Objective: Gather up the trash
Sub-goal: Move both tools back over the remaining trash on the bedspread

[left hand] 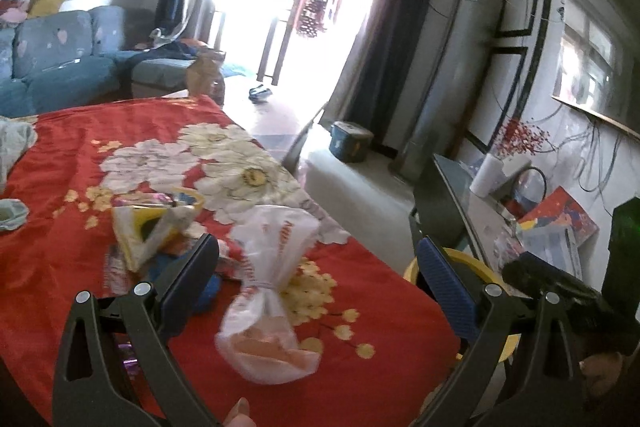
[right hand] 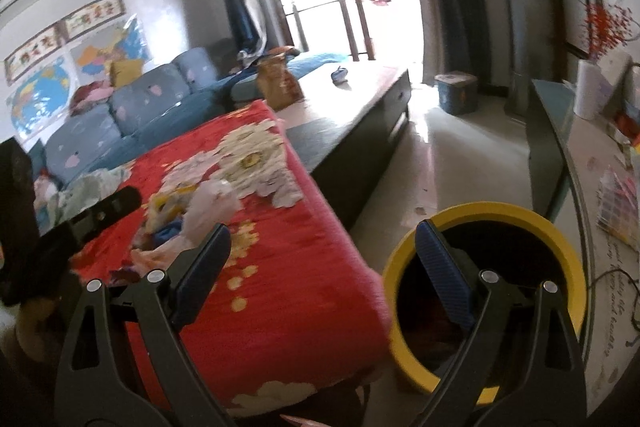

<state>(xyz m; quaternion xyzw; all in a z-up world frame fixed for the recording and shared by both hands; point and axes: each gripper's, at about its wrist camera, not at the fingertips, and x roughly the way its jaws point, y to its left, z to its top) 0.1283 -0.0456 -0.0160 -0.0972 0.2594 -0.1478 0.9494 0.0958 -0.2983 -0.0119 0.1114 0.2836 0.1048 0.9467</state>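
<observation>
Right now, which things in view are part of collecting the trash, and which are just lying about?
For the job:
- knotted plastic bag
- yellow wrapper
- pile of wrappers
- yellow-rimmed bin
- left gripper, open
- right gripper, open

Just lying about:
- red flowered cloth
- blue sofa
- paper roll
- blue box on the floor

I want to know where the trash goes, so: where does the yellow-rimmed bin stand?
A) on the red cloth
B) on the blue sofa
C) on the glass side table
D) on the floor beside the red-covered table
D: in the right wrist view the yellow-rimmed bin stands on the floor just off the edge of the red cloth, below the open right gripper.
</observation>
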